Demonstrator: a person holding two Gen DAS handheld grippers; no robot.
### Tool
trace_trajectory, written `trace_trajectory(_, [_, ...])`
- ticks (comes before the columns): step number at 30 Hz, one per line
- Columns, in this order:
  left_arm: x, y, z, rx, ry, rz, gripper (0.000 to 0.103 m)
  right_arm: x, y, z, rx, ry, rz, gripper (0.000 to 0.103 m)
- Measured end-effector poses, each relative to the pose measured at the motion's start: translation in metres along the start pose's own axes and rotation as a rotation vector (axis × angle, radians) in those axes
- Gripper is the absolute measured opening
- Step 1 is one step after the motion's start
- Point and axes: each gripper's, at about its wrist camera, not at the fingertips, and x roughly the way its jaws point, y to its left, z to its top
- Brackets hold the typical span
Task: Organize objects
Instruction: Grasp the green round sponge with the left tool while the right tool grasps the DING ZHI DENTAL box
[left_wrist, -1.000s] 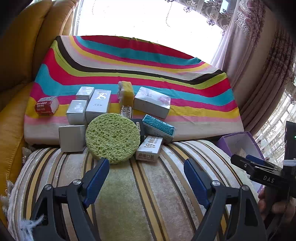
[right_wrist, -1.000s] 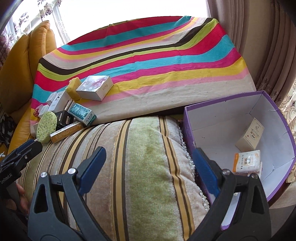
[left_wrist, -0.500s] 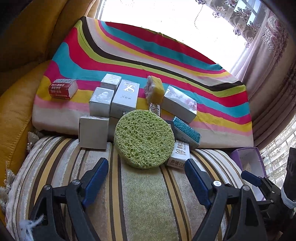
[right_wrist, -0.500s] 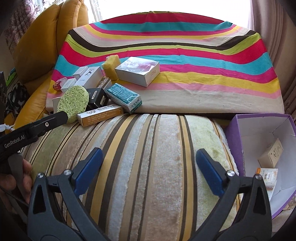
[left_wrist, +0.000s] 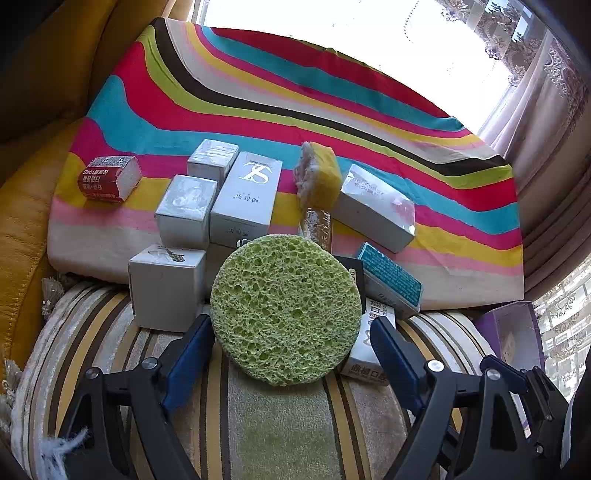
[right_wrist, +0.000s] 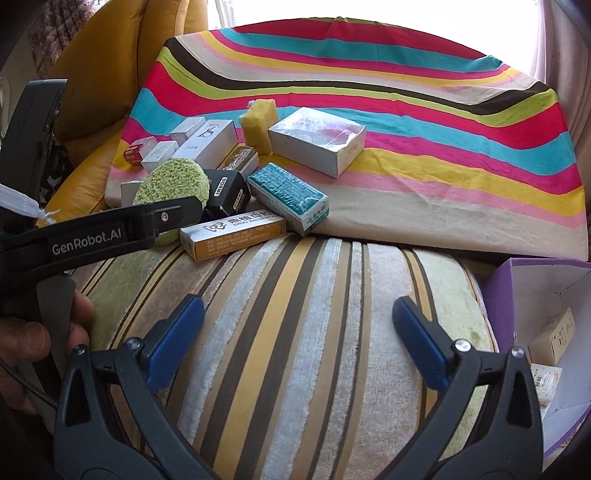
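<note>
At the lower right of the right wrist view, a purple box (right_wrist: 517, 291) with white inner walls is being shown open; a beige carton (right_wrist: 552, 338) and a white packet (right_wrist: 545, 380) with orange print are being held inside it, the packet partly cut off by the right claw's arm. In the left wrist view only a corner of the box (left_wrist: 513, 332) is being seen at the right edge.

A round, porous green sponge (left_wrist: 286, 310) is being propped upright at mid-frame, between the spread tips of the left claw (left_wrist: 291, 341), which is being held wide open with nothing gripped. Behind the sponge, smooth white cartons, among them a tall white carton (left_wrist: 247, 199), a teal-topped pack (left_wrist: 391, 277) and a yellow sponge block (left_wrist: 319, 175) are being crowded on a striped cloth (left_wrist: 332, 96). A black carton is being mostly hidden by the sponge.

The right claw (right_wrist: 295, 339) is being held wide open and empty over a plush striped cushion (right_wrist: 295, 314). An orange-and-white carton (right_wrist: 232, 234) is being seen lying at the cushion's far edge.
</note>
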Motion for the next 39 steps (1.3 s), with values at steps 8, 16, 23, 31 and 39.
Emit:
trace_trajectory(8, [-0.001,0.004,0.002,-0.014,-0.039,-0.058,0.082,0.011,0.005,0.010,-0.001,0.021,0.032,0.103])
trace_trajectory(16, [-0.027,0.018,-0.002,-0.070,-0.173,-0.144,0.081,0.030,0.013,0.026,-0.024,0.064,0.170,0.103])
trace_trajectory(23, [-0.041,0.044,-0.002,-0.181,-0.252,-0.150,0.082,0.055,0.016,0.040,-0.028,0.115,0.212,0.102])
trace_trajectory(31, [-0.033,0.048,-0.002,-0.197,-0.238,-0.163,0.082,0.069,0.022,0.048,-0.011,0.152,0.150,0.100])
trace_trajectory(39, [-0.032,0.049,-0.003,-0.193,-0.238,-0.171,0.082,0.072,0.029,0.047,-0.025,0.157,0.178,0.087])
